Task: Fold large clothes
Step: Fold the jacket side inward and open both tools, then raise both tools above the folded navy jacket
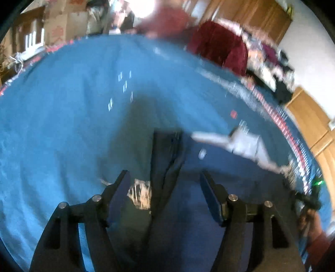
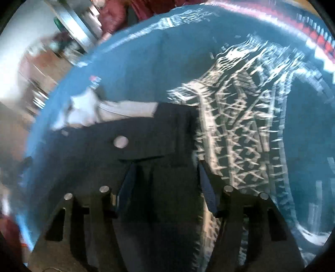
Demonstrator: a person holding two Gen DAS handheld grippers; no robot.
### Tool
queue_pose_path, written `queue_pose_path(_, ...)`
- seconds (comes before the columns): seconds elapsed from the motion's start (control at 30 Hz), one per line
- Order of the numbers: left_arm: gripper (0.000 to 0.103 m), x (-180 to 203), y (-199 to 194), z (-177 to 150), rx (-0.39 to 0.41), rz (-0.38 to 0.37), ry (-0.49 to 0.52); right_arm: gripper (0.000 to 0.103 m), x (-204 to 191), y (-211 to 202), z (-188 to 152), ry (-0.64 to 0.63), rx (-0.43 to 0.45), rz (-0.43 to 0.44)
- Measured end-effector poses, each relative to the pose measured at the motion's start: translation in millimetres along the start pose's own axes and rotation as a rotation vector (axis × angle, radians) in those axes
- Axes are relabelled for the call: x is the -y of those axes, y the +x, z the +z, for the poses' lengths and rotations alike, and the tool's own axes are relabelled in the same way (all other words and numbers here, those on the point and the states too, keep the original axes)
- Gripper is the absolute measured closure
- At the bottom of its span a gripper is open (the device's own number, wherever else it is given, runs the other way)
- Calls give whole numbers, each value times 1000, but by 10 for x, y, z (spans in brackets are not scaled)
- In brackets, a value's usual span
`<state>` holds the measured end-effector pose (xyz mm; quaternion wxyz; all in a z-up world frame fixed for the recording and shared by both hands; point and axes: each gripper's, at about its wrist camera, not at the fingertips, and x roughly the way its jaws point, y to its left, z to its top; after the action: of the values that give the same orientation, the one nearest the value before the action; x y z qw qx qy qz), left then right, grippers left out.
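A dark navy garment [image 1: 188, 209] lies on the blue cover [image 1: 62, 125], with a white lining piece [image 1: 242, 142] sticking out at its right. My left gripper [image 1: 165, 180] is open just above it, and a dark fold [image 1: 167, 150] runs up between the fingers. In the right wrist view the same dark garment [image 2: 150, 129] shows a round pale button [image 2: 120, 141], the white lining [image 2: 83, 113] on the left and a white lattice pattern [image 2: 236, 129] on the right. My right gripper [image 2: 165, 175] hangs open over the dark cloth. Both views are blurred.
A maroon garment [image 1: 217, 46] is heaped at the far edge of the cover. Cardboard boxes [image 1: 60, 23] stand at the back left and wooden cabinets [image 1: 257, 18] at the back right. A red and white patterned border [image 1: 280, 123] runs along the cover's right edge.
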<state>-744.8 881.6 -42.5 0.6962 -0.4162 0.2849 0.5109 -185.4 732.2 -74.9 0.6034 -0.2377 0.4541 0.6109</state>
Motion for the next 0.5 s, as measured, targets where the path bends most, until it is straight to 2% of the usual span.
queue_pose_path(0.03, 33, -7, 142, -49, -40, 74, 14, 46, -101, -68, -1, -22, 1, -71)
queue_pose_path(0.07, 33, -4, 187, -96, -47, 107, 22, 46, -265, -248, 5, -53, 19, -123)
queue_pose_path(0.1, 34, 28, 138, -125, -24, 121, 24, 46, -428, -435, -40, -82, 49, -107)
queue_pose_path(0.13, 37, 77, 37, -167, -5, 131, 23, 41, -594, -648, -91, -120, 86, -83)
queue_pose_path(0.17, 37, 126, -100, -227, 15, 119, 21, 34, -838, -929, -166, -168, 135, -94)
queue_pose_path(0.23, 37, 243, -445, -409, 84, 98, 24, 3, -1244, -1461, -325, -232, 266, -160)
queue_pose_path(0.3, 36, 351, -777, -634, 136, 106, 30, 0, -1551, -1887, -464, -261, 360, -207)
queue_pose_path(0.37, 32, 449, -1118, -882, 165, 89, 32, 0, -1786, -2177, -520, -272, 397, -258)
queue_pose_path(0.5, 19, 631, -1769, -1285, 228, 64, 65, 0, -2020, -2729, -625, -274, 490, -372)
